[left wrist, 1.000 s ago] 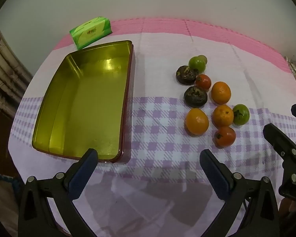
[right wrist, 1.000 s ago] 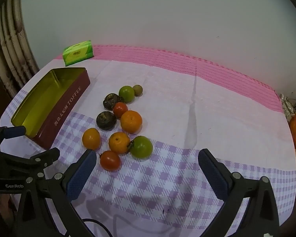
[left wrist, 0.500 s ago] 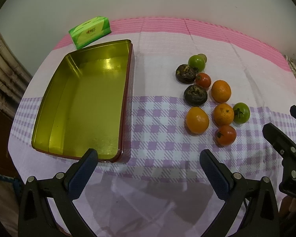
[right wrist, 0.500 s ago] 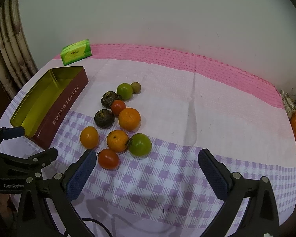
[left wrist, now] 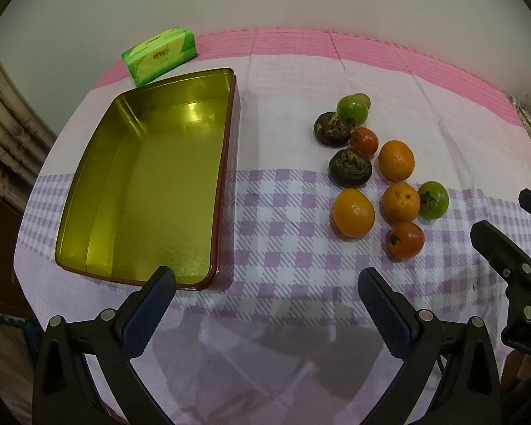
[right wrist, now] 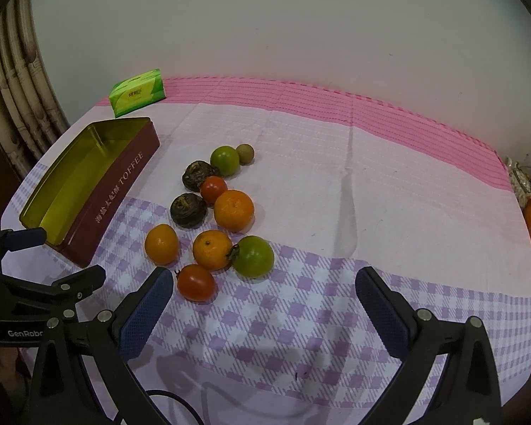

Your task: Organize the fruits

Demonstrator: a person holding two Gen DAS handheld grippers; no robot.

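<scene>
**Fruits in a bunch, tin box waiting beside them**

The left gripper (left wrist: pixel 265 297) has its two fingers spread wide apart and holds nothing. It hangs over the near edge of the table. The right gripper (right wrist: pixel 263 299) is also spread wide with nothing between its fingers.

The fruits sit close together on the checked tablecloth (right wrist: pixel 336 184). The red tomato (right wrist: pixel 196 282) is nearest, just in front of the right gripper's left finger (right wrist: pixel 143 313). Behind it are an orange (right wrist: pixel 212 250) and a green tomato (right wrist: pixel 253 256) that touch each other. Another orange (right wrist: pixel 161 243) lies a little to the left. Farther back are a big orange (right wrist: pixel 234 210), two dark brown fruits (right wrist: pixel 188 210), a small red tomato (right wrist: pixel 213 188), a green fruit (right wrist: pixel 224 160) and a little brown ball (right wrist: pixel 245 154).

The gold tin box (left wrist: pixel 226 163) is open and lies to the left of the fruits, with a bare strip of cloth between them. Its near corner is close to the table edge. A green tissue pack (left wrist: pixel 159 55) sits behind the box, near the wall. To the right of the fruits the cloth is bare all the way to the far side
</scene>
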